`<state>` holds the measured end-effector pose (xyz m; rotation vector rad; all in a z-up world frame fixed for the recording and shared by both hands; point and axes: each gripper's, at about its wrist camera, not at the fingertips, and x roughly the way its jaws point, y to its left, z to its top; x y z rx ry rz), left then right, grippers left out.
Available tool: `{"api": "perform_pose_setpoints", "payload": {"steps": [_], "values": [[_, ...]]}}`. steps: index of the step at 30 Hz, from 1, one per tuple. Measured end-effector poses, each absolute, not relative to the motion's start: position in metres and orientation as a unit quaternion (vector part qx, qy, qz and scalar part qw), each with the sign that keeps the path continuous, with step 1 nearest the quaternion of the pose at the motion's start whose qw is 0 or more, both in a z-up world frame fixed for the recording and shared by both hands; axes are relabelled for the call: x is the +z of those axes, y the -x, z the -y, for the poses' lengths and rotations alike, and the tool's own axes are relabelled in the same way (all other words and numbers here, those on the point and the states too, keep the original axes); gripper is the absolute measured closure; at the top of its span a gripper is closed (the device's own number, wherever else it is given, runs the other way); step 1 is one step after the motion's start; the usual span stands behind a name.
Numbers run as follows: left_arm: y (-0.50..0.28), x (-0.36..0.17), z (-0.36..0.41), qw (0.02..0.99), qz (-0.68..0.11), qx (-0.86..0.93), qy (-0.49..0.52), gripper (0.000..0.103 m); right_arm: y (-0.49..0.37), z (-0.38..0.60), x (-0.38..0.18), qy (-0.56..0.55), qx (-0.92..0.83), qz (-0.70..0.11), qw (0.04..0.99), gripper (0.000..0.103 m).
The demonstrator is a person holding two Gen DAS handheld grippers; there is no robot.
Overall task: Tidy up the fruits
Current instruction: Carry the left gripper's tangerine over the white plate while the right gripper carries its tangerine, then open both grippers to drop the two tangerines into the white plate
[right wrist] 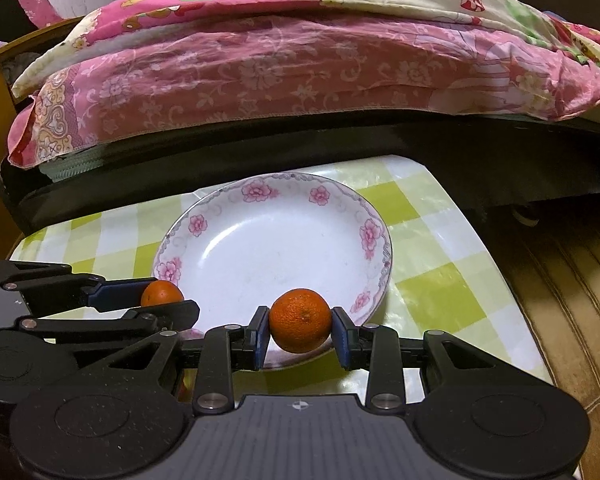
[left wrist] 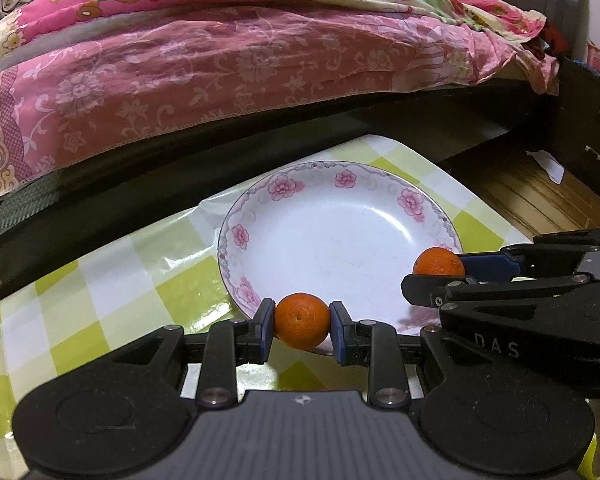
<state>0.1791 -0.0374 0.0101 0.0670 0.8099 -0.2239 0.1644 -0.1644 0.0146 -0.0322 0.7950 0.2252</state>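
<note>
A white plate with pink flowers on its rim (left wrist: 288,188) (right wrist: 256,192) lies on a table with a green and white checked cloth (left wrist: 112,280) (right wrist: 432,248). My left gripper (left wrist: 302,322) is shut on a small orange (left wrist: 302,320) at the plate's near edge. My right gripper (right wrist: 300,322) is shut on a second orange (right wrist: 300,320), also over the near rim. In the left wrist view the right gripper (left wrist: 440,270) and its orange (left wrist: 438,262) show at the right. In the right wrist view the left gripper (right wrist: 164,300) and its orange (right wrist: 162,294) show at the left.
A bed with a pink floral sheet (left wrist: 228,68) (right wrist: 284,64) and a dark frame (left wrist: 220,136) runs close behind the table. A wooden floor (right wrist: 560,272) lies to the right, with a dark cabinet (left wrist: 592,128) beyond it.
</note>
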Motion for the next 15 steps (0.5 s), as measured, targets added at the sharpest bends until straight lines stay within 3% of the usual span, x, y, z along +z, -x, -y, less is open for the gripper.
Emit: {"api": "perform_pose_setpoints", "payload": {"steps": [15], "values": [[-0.1819, 0.0096, 0.0358, 0.913, -0.392, -0.110, -0.032, 0.065, -0.1678, 0.1647, 0.0129, 0.018, 0.118, -0.380, 0.917, 0.069]]}}
